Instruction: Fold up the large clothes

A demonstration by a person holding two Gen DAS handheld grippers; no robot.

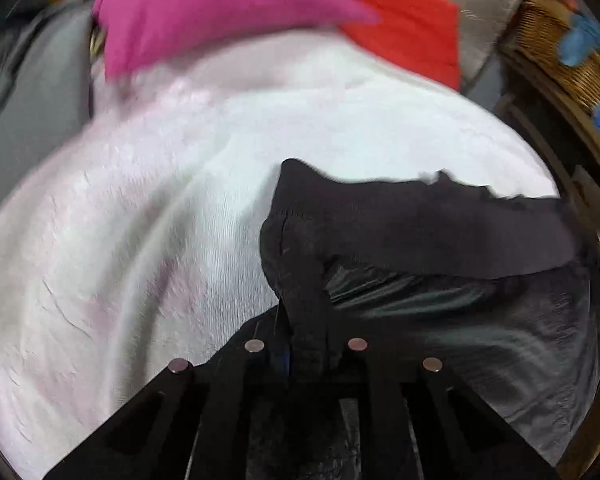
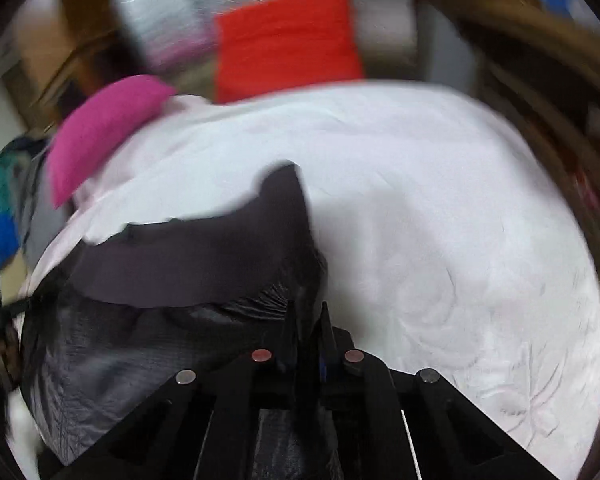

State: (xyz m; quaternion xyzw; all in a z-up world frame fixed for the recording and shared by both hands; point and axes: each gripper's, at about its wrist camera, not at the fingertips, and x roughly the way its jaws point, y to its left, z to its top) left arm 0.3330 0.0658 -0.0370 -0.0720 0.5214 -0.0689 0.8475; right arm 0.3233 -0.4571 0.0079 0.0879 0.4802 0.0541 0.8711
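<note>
Pinching one corner each, the left gripper [image 1: 306, 344] and right gripper [image 2: 308, 336] are clamped on a black garment [image 1: 420, 232], which stretches between them just above a white blanket [image 1: 160, 200]. Beyond lie a pink cloth [image 1: 204, 12] and a red cloth [image 1: 412, 28].

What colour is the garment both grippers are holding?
Black garment, with a shiny lining; clearest in the right wrist view.

One black garment [image 1: 420, 232] — two claws
</note>
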